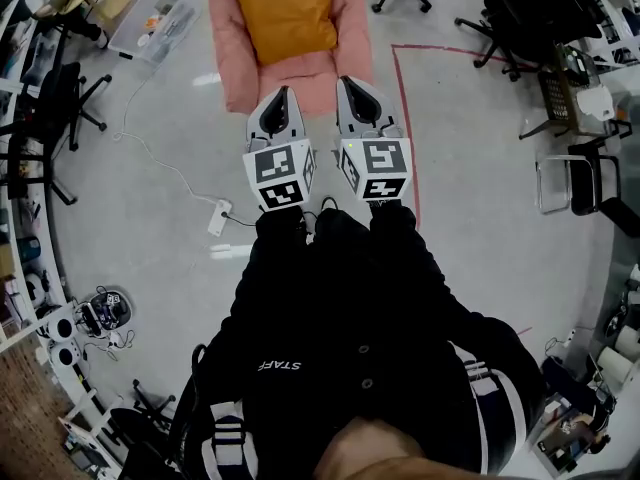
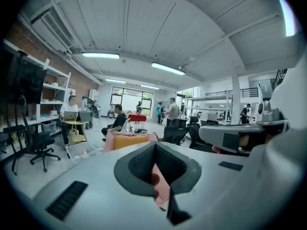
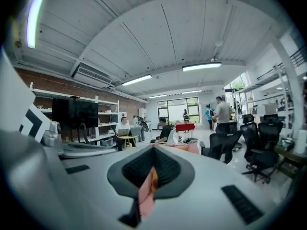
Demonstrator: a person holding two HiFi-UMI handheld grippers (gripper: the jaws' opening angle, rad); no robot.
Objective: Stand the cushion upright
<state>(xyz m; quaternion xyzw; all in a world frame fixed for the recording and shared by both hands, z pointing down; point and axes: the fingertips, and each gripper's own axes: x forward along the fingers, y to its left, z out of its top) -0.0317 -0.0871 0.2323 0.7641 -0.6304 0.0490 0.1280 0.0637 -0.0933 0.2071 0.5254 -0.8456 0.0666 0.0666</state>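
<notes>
Head view: L hand-held gripper (image 1: 283,92), R hand-held gripper (image 1: 353,82) clamp pink cushion (image 1: 300,68) at near edge.

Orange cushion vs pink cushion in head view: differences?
The orange cushion is smaller and lies on top; the pink cushion is wider, underneath. The left gripper and right gripper are shut on the pink cushion's near edge; the orange cushion sits farther back. Both lie flat.

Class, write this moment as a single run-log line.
left tool: shut on pink cushion edge | right tool: shut on same edge | orange cushion: lying on pink cushion | state: not yet upright
</notes>
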